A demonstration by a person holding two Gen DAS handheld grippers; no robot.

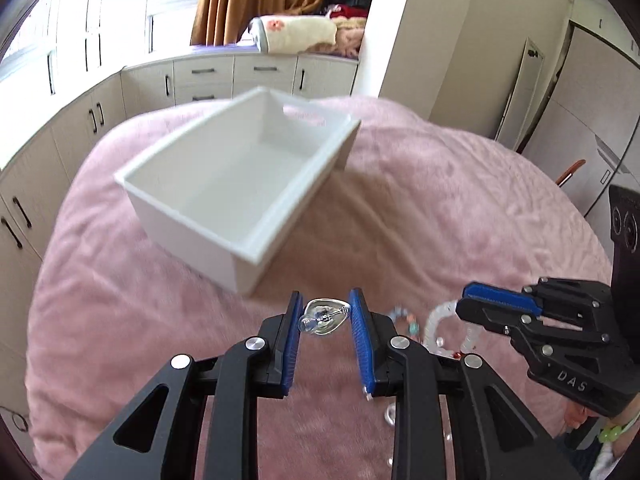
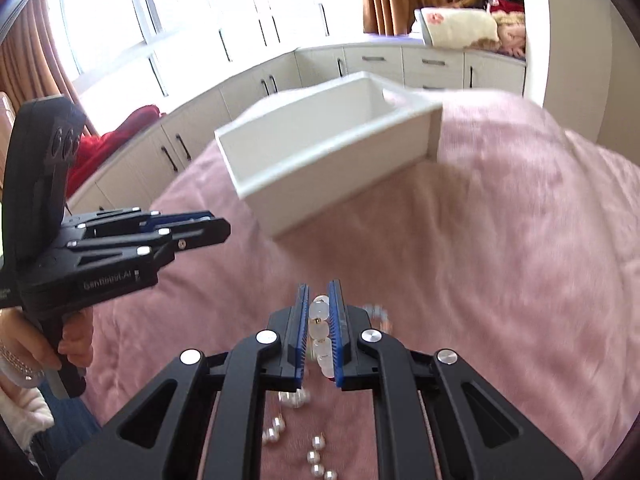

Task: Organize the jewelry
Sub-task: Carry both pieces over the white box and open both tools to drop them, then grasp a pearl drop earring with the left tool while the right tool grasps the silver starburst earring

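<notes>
A white open box (image 1: 240, 184) sits on the pink bedspread (image 1: 440, 220); it also shows in the right wrist view (image 2: 332, 148). My left gripper (image 1: 326, 312) is shut on a clear heart-shaped pendant (image 1: 322, 316), held above the bedspread just short of the box. My right gripper (image 2: 320, 308) is shut on a white bead bracelet (image 2: 320, 328), which hangs below the right gripper (image 1: 472, 300) in the left wrist view as a pale loop (image 1: 436, 320).
Loose pearl beads (image 2: 312, 452) lie on the bedspread under my right gripper. A small blue piece (image 1: 400, 314) and a silver ring (image 1: 390, 416) lie near my left gripper. Cabinets (image 1: 200, 80) line the far wall.
</notes>
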